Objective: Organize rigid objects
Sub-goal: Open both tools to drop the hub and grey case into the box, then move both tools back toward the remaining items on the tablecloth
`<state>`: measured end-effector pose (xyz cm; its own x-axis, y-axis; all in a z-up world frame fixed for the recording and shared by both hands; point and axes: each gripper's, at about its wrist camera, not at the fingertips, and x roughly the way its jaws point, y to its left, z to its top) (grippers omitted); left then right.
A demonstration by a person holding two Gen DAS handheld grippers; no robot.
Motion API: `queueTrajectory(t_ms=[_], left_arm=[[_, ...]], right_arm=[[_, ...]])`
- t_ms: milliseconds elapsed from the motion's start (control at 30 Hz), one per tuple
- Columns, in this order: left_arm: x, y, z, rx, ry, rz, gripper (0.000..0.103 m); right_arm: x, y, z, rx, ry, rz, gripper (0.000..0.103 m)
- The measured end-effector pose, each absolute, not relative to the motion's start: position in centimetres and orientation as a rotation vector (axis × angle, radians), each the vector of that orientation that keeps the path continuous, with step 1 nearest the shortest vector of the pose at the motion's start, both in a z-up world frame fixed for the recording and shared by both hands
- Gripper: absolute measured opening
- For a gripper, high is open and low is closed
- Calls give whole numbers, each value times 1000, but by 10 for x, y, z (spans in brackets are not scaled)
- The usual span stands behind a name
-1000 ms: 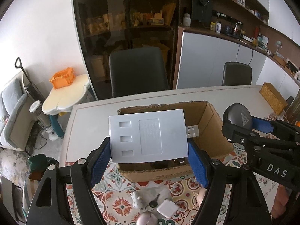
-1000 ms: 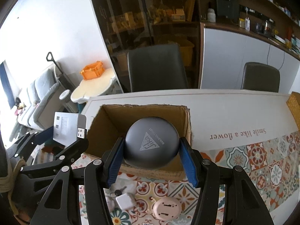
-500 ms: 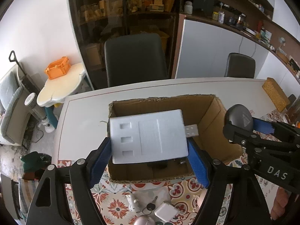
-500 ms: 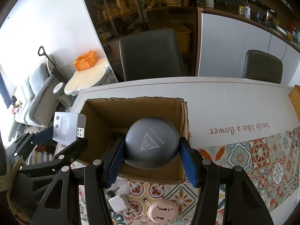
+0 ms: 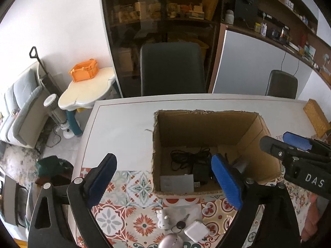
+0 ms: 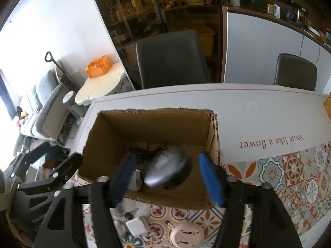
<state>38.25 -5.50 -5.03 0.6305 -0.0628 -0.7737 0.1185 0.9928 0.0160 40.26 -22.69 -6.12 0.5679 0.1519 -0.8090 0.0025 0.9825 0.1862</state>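
Note:
An open cardboard box (image 5: 206, 128) stands on the white table. My left gripper (image 5: 163, 179) hangs over the box's near left corner, its jaws opening with nothing between them. The flat grey slab (image 5: 176, 184) with a USB plug lies on the box floor beside a black adapter and cable (image 5: 196, 165). In the right wrist view my right gripper (image 6: 167, 178) is above the box (image 6: 157, 128), jaws opening. The round grey case (image 6: 167, 169) is blurred between the blue pads, touching neither. The right gripper (image 5: 295, 144) also shows at the right edge of the left wrist view.
On the patterned mat in front of the box lie a white charger cube (image 5: 195, 231), keys (image 5: 180, 225), a small white figure (image 5: 162, 219) and a pink round item (image 6: 186, 235). A wicker box (image 5: 315, 117) sits far right. A dark chair (image 5: 171, 68) stands behind the table.
Both grippers have opened. The grey slab left the left jaws and now lies in the box. The round grey case has come loose from the right pads and is dropping into the box.

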Motion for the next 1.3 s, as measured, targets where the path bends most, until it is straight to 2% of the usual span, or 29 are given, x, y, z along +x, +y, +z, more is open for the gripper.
queueTrajectory(t_ms=[633,1300], left_arm=[[316,-47,-26,90,805,-120,96],[263,-40,-44,106,837,-142,96]], right_arm=[[337,-218,-41,170,887,69,73],[274,-212,-57,203,888,76,73]])
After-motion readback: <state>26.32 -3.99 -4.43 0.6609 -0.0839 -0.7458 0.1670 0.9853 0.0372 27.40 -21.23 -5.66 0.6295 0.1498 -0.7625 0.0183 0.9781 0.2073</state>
